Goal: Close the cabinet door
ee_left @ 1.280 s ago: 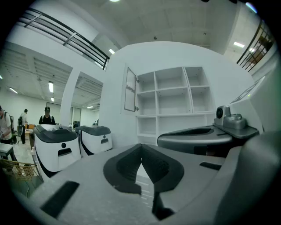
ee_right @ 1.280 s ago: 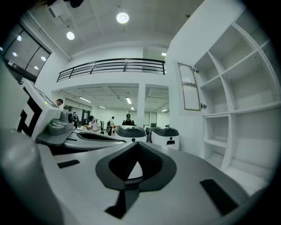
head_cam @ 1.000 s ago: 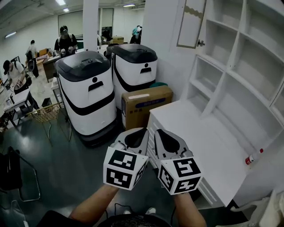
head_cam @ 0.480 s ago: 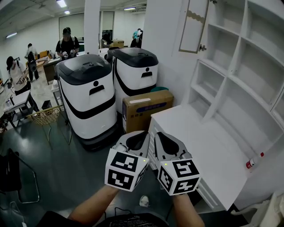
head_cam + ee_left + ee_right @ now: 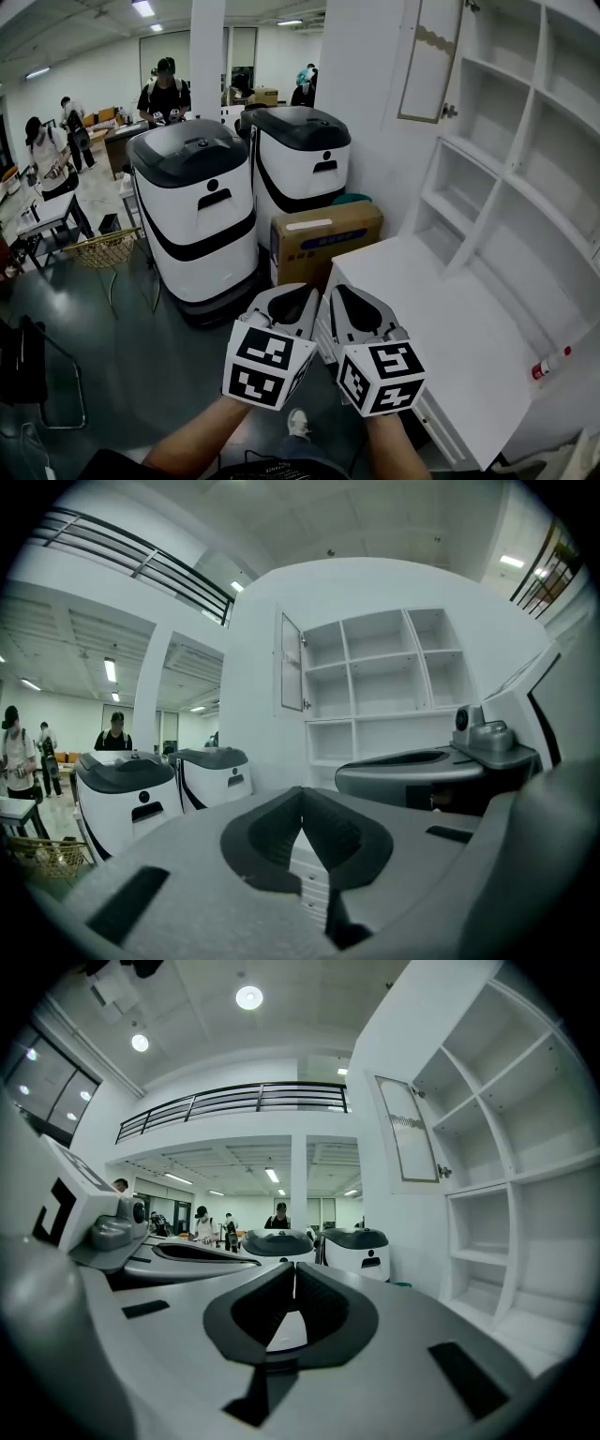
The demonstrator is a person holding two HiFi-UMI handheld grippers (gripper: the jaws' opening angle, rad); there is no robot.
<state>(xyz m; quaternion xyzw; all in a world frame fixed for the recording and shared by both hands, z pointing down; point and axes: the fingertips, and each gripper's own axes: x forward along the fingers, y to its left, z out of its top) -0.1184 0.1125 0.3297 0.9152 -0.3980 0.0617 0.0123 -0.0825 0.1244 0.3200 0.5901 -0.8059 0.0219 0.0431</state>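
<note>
The white cabinet door (image 5: 429,61) stands open at the upper left of the white shelf unit (image 5: 525,159), with a small knob (image 5: 450,111) at its lower edge. Both grippers are held side by side low in the head view, well short of the door and below it. My left gripper (image 5: 300,292) is shut with nothing in it. My right gripper (image 5: 339,292) is shut and empty too. In the left gripper view the door (image 5: 292,663) shows far ahead above the closed left gripper (image 5: 301,791). The right gripper view has the door (image 5: 406,1129) up right of the closed right gripper (image 5: 294,1267).
Two white-and-black machines (image 5: 202,202) (image 5: 305,159) and a cardboard box (image 5: 323,239) stand left of the white counter (image 5: 441,319). A red-capped bottle (image 5: 550,363) lies on the counter's right. A wire basket (image 5: 101,248), a black chair (image 5: 28,366) and several people are at left.
The person has shifted with both grippers; machines, box and cabinet have slid right in the head view. The grippers stay shut and side by side.
</note>
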